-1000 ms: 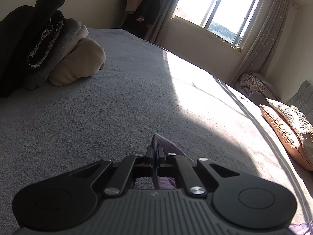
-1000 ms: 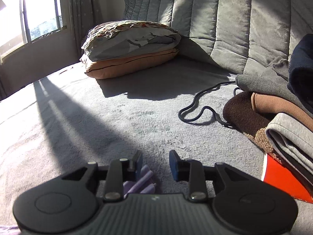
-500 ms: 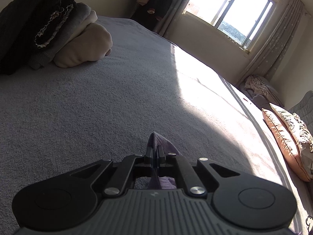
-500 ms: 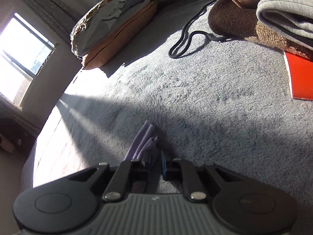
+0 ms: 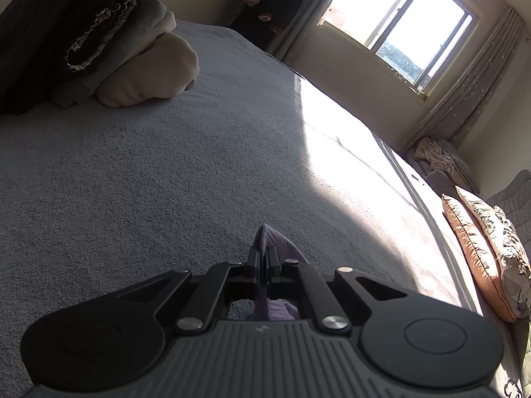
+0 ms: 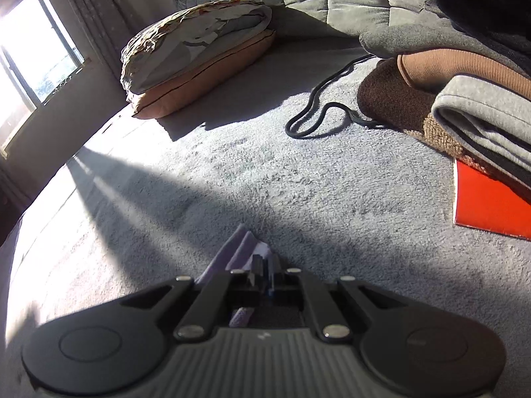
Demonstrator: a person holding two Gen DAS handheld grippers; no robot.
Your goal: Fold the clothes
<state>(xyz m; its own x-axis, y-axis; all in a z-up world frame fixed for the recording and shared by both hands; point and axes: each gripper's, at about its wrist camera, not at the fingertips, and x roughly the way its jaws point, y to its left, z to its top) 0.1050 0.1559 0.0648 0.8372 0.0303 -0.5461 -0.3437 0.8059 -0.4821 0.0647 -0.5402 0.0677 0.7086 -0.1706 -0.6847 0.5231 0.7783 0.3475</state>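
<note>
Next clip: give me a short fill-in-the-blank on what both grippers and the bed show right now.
1. The left gripper is shut on a fold of ____ cloth.
2. The right gripper has just been closing; its jaws now stand ____.
3. A black cord lies looped on the ____ blanket.
4. The patterned pillow rests on an ____ one.

Missing: purple; shut; grey; orange

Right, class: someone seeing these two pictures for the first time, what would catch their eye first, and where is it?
Probably the glaring window at the top right of the left wrist view, throwing a bright patch across the grey bedspread. Next, the purple garment, pinched in the left hand-held gripper and the right hand-held gripper at the bottom centre of each view. Then the vivid orange-red sheet under folded clothes at the right edge of the right wrist view.
</note>
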